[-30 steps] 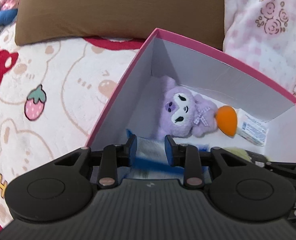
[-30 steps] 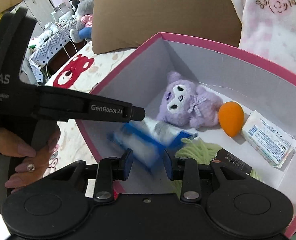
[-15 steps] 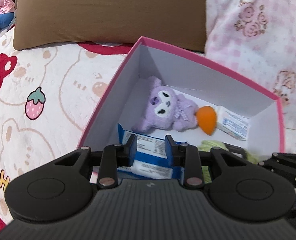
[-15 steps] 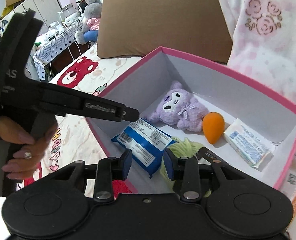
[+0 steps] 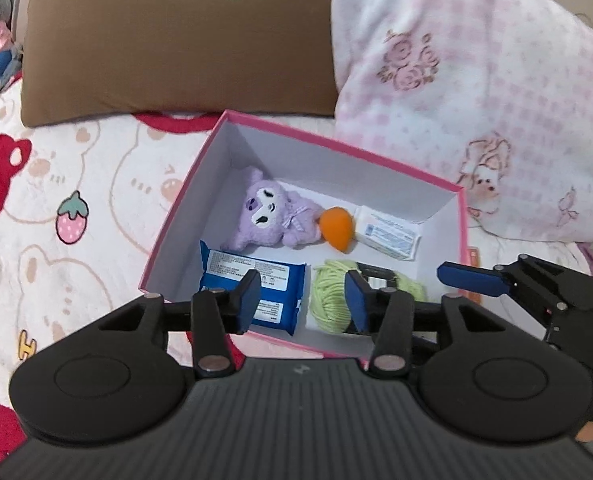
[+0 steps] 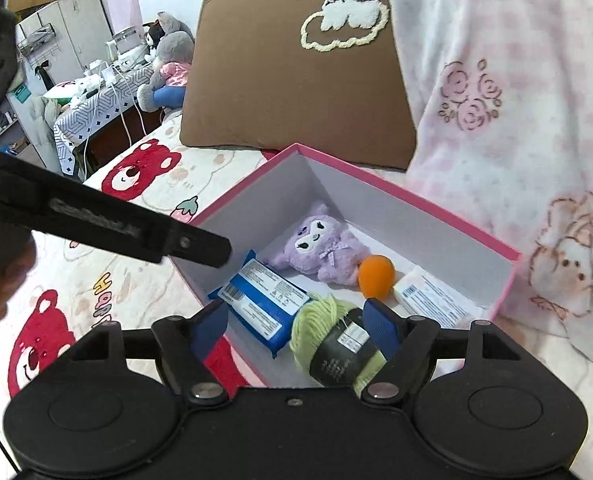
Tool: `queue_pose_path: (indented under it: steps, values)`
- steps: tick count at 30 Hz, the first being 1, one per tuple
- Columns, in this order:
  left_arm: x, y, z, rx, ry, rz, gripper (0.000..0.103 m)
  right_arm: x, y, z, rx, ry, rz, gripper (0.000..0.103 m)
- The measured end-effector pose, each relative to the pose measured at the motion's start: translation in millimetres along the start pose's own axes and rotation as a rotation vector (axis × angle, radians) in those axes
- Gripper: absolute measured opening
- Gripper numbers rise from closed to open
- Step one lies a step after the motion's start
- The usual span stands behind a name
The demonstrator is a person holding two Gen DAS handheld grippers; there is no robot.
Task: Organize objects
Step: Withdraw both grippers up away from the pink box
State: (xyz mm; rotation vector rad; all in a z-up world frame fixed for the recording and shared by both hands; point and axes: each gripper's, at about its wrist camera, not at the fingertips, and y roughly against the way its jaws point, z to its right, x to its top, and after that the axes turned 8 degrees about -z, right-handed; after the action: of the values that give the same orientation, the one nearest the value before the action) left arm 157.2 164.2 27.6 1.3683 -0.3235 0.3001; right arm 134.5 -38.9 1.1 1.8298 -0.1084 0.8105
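Observation:
A pink box point(image 5: 376, 158) point(image 6: 436, 216) with white insides sits on the bed. In it lie a blue wipes pack point(image 5: 252, 286) point(image 6: 264, 302), a purple plush point(image 5: 274, 220) point(image 6: 320, 250), an orange sponge point(image 5: 336, 228) point(image 6: 375, 276), a white packet point(image 5: 388, 236) point(image 6: 432, 300) and a green yarn skein point(image 5: 332, 296) point(image 6: 332, 340). My left gripper point(image 5: 302, 300) hangs above the box's near edge, jaws opening, nothing between them. My right gripper point(image 6: 292, 326) also hangs above the box, jaws opening wide and empty. The right gripper's fingers point(image 5: 472, 280) show in the left wrist view.
A brown pillow point(image 5: 168, 52) point(image 6: 296, 92) and a pink patterned blanket point(image 5: 476, 100) point(image 6: 516, 120) lie behind the box. Printed bedding point(image 5: 76, 208) spreads to the left. A side table with clutter point(image 6: 92, 100) and a grey plush point(image 6: 168, 64) stand beyond the bed.
Both grippers have risen and pulled back from the box. The blue pack, blurred between them at first, now lies flat in the box. Both sets of jaws have spread apart.

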Motion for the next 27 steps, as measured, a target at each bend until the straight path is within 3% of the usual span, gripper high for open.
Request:
queue_pose_path:
  steps: [4,10,19,27]
  values:
    - [-12.0,19.6,15.2,0.012,-0.007,0.029,0.060,-5.7,28.7,-2.7,-0.041,0.029,0.023,0.084]
    - [-32.8,37.3,41.9,-0.028,-0.047,-0.013,0.064,-16.6,58.5,2.7,-0.054,-0.012,-0.001,0.087]
    - [-57.6,72.3,66.4,-0.028,-0.072,0.004,0.074,-39.7,99.7,-7.7,-0.045,0.032,-0.014,0.087]
    - [-77.4,80.3,80.1,-0.058,-0.087,-0.020,0.075,-63.3,129.1,-13.0,-0.028,0.091,-0.058,0.087]
